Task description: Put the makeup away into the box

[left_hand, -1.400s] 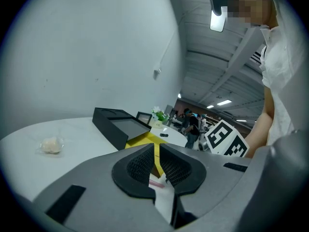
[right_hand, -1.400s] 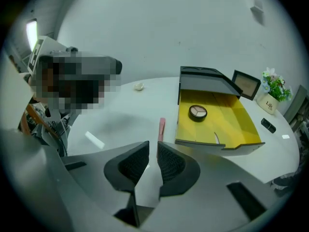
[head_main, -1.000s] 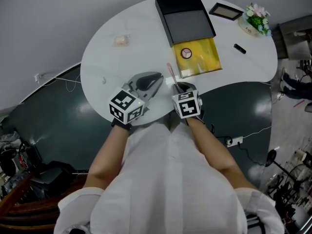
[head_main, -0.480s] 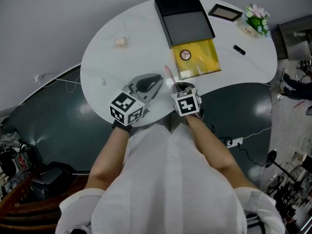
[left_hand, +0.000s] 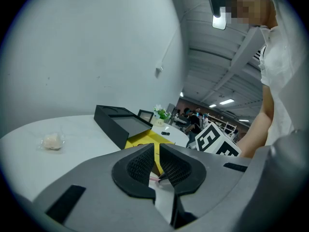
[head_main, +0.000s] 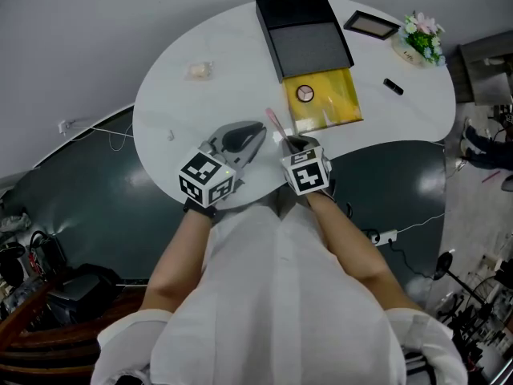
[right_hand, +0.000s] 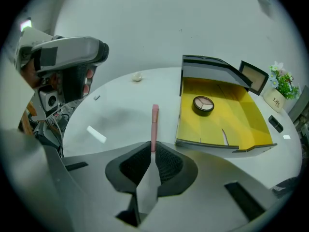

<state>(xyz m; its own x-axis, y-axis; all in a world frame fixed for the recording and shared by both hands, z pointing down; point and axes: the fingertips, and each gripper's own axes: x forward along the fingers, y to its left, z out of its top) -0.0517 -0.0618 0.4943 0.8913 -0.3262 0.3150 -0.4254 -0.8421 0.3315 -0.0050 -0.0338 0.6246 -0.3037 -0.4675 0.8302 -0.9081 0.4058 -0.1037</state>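
A slim pink makeup stick (head_main: pixel 273 123) (right_hand: pixel 154 124) points away from me over the white table (head_main: pixel 176 95). My right gripper (head_main: pixel 290 143) (right_hand: pixel 152 156) is shut on its near end; the jaws have just been closing on it. Beyond it lies the open black box (head_main: pixel 304 26) with a yellow tray (head_main: pixel 337 107) (right_hand: pixel 241 115) pulled out toward me. A round compact (head_main: pixel 304 93) (right_hand: pixel 203 105) rests in that tray. My left gripper (head_main: pixel 243 139) (left_hand: pixel 157 166) hovers level at the table's near edge. Only a narrow gap shows between its pads, and it holds nothing.
A small framed picture (head_main: pixel 371 24), a flower pot (head_main: pixel 422 32) and a little black item (head_main: pixel 393 86) sit at the table's right end. A crumpled wad (head_main: pixel 198 68) lies at the far left. A white strip (right_hand: pixel 96 134) lies left of the stick.
The far tip of the pink stick has swung slightly left in the right gripper. Both grippers have stayed about where they were.
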